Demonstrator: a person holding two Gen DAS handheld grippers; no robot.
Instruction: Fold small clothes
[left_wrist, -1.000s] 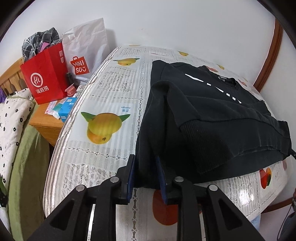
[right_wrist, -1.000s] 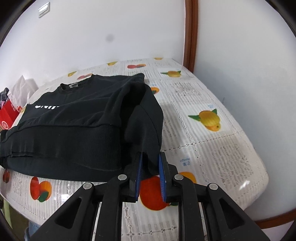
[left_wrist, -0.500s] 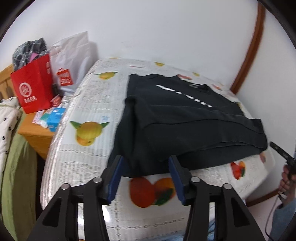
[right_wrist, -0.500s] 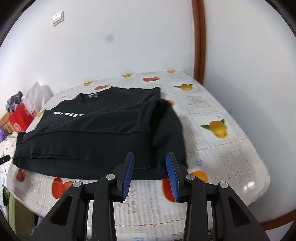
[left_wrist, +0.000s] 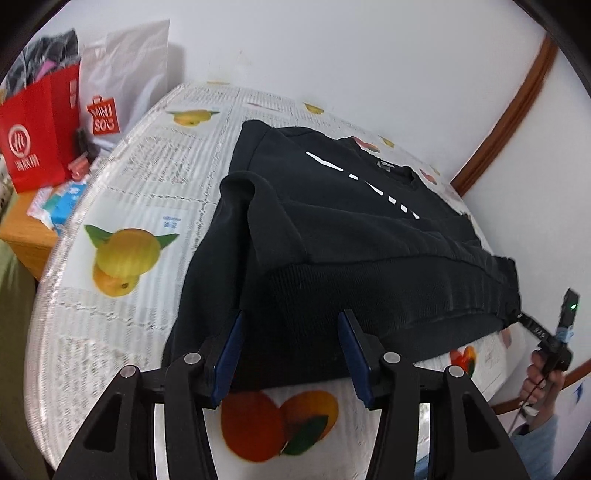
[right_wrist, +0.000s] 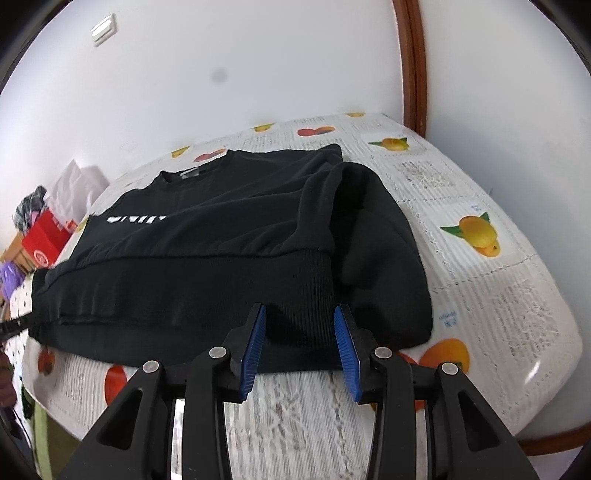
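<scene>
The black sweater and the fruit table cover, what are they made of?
Black sweater: probably soft knit cotton or fleece. It looks matte, and its bottom band is ribbed.
Fruit table cover: probably plastic or vinyl with a lace pattern. It looks shiny, and light glints along its edge.

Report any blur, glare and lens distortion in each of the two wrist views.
Left wrist: red bag and the picture's left side smeared by motion blur; table edge bowed by the fisheye. Right wrist: sharper, glare patch on the tablecloth, door frame curved, sweatshirt almost featureless black.
</scene>
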